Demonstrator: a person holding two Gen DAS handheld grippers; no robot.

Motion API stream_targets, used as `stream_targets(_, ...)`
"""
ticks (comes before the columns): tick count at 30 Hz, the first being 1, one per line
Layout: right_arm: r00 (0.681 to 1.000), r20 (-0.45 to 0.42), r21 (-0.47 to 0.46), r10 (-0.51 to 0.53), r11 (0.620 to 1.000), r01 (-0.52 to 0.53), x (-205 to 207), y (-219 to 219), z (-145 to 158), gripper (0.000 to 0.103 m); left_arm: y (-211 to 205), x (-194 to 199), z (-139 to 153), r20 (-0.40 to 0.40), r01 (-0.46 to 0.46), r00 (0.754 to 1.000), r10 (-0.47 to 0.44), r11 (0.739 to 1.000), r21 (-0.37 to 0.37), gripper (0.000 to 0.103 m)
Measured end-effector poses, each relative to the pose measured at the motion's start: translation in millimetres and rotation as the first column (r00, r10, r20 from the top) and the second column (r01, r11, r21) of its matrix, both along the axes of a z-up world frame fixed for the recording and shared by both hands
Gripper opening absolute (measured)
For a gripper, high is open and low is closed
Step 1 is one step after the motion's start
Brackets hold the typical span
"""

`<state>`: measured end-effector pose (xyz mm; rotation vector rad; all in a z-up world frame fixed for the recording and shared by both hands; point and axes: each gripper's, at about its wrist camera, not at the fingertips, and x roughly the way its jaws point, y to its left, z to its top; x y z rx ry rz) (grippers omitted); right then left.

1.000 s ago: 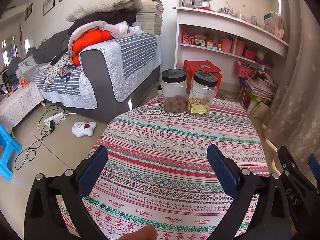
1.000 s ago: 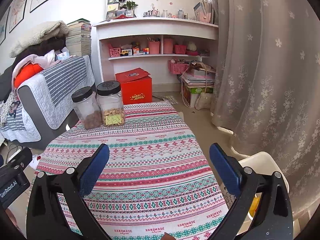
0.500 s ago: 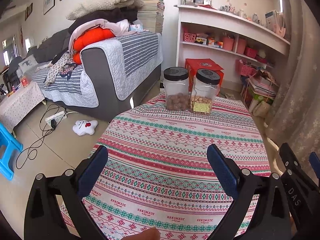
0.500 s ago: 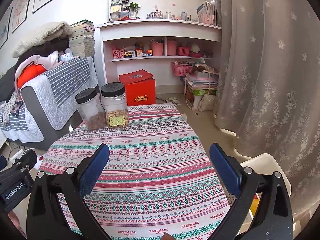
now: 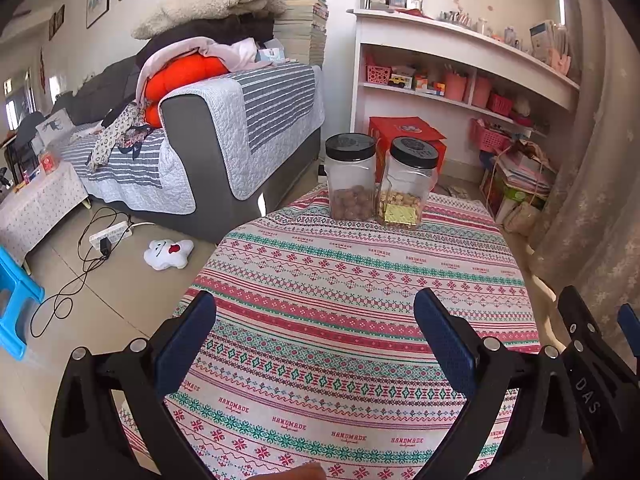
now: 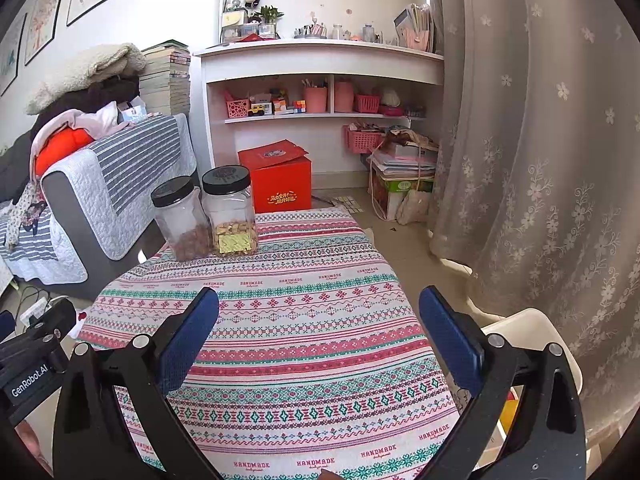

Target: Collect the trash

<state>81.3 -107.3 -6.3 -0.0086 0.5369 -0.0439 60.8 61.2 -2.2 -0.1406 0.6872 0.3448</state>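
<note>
- Both views have pulled back slightly from the two jars [image 5: 376, 180], which sat lower in frame a second ago.
- Left hand-held gripper [image 5: 316, 332] and right hand-held gripper [image 6: 320, 330]: spread wide, holding nothing, over the worktop [image 5: 360, 280].
- No trash shows near the jars; likely wiser to scan the bin [image 6: 520, 332] side and the floor before reaching.

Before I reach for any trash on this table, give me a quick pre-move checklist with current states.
1. Left gripper open and holding nothing: ok.
2. Right gripper open and holding nothing: ok.
3. Trash target in sight on the tablecloth: not ok, none visible.
4. Two jars upright, lids on, at the far edge, apart from both grippers: ok.
5. Bin located: cannot tell; a white container shows beside the table on the right, contents mostly hidden.
</note>
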Motion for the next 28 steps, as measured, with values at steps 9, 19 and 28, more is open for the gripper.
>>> stream_targets(9,1.000,-0.003,0.000,0.002,1.000,-0.002,0.4,1.6,-0.4,0.096,1.7,0.5,-1.7,-0.007,0.003,1.000,-0.003,1.000,-0.006,0.096)
stream_targets(19,1.000,0.001,0.000,0.001,1.000,-0.001,-0.3,1.6,-0.3,0.096,-2.0,-1.8,0.4,0.024,0.021,0.999,-0.021,1.000,0.003,0.093)
stream_targets(28,0.999,0.041,-0.023,-0.020,1.000,0.021,-2.1,5.6,3.5,0.096,-1.9,-2.7,4.6,0.027,0.003,1.000,-0.003,1.000,0.007,0.093)
